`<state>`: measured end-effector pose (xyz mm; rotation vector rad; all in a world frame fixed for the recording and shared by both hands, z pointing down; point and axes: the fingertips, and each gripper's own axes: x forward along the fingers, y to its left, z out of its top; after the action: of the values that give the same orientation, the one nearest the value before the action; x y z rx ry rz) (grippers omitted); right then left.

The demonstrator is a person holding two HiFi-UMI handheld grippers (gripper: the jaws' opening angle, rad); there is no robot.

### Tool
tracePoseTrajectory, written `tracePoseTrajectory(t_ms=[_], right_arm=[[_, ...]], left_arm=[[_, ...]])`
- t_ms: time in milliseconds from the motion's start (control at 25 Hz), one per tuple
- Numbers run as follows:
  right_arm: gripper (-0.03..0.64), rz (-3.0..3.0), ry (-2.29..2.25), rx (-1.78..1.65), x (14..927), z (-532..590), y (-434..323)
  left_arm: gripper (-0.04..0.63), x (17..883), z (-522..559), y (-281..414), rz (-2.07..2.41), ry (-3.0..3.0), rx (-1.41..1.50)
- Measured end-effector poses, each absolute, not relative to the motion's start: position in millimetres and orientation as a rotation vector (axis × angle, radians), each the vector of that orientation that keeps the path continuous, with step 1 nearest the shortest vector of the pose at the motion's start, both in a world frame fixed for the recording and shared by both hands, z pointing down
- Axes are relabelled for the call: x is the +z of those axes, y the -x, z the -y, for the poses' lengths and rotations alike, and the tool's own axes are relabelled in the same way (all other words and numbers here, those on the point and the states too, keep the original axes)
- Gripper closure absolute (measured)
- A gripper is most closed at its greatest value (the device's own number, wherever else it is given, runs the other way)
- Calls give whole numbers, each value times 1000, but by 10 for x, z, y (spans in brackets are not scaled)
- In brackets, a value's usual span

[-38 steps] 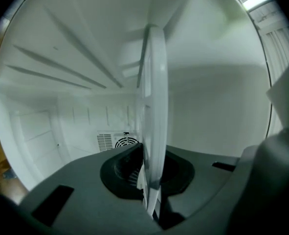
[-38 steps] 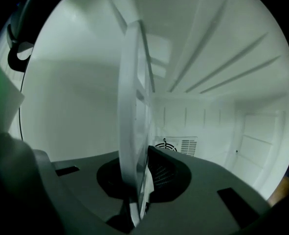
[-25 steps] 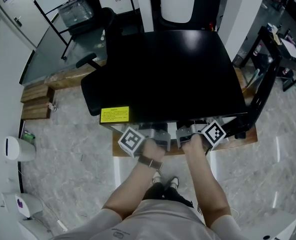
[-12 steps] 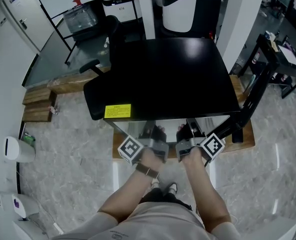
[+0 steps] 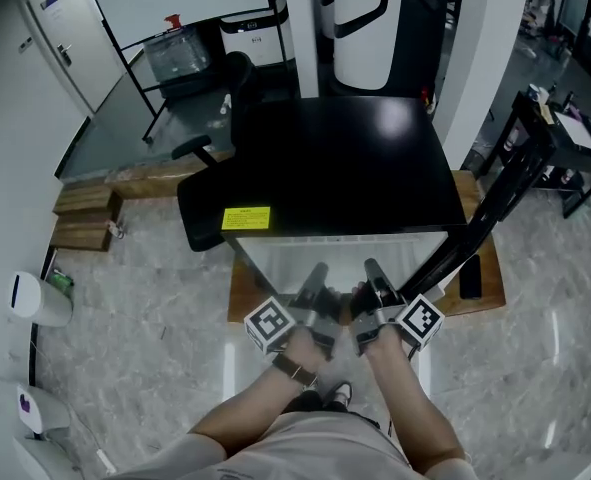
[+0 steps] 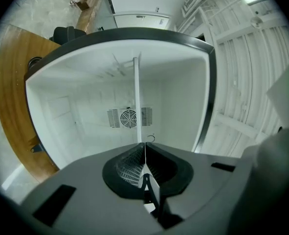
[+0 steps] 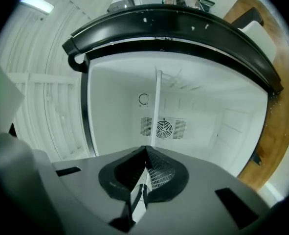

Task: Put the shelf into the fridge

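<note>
Squarely before a black compact fridge (image 5: pixel 345 158) with a white interior, a person holds a thin, clear, flat fridge shelf (image 5: pixel 340 253) by its near edge with two hand-held tongs. The left gripper (image 5: pixel 318 272) and the right gripper (image 5: pixel 372 269) sit side by side, close but apart, each with its jaws pressed together on that edge.

In the left gripper view the left gripper (image 6: pixel 144 148) pinches the shelf (image 6: pixel 136 102), which shows edge-on as a pale line running into the cavity toward a round fan vent (image 6: pixel 129 117) on the back wall. The right gripper view gives the mirror picture: the right gripper (image 7: pixel 145 153) is clamped on the shelf (image 7: pixel 158 106), with the same vent (image 7: pixel 163 128) behind it.

From the head view, the shelf spans from under the front lip of the fridge's top out to the tongs, its far part within the open cavity and its near part outside. The black fridge door (image 5: pixel 495 203) stands open at the right. A yellow rectangular sticker (image 5: pixel 246 217) lies on the top's near-left corner. The fridge stands on a low wooden platform (image 5: pixel 487 288), with a black office chair (image 5: pixel 203 203) to its left.
</note>
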<state>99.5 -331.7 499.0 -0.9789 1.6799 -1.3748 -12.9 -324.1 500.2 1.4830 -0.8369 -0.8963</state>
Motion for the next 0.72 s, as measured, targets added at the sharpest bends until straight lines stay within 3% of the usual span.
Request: tracePoseTrajectory(t_ms=[720], right_arm=[[595, -1786, 944, -1346, 4666, 2850, -990]], left_arm=[[591, 4692, 2773, -130, 784, -1585, -828]])
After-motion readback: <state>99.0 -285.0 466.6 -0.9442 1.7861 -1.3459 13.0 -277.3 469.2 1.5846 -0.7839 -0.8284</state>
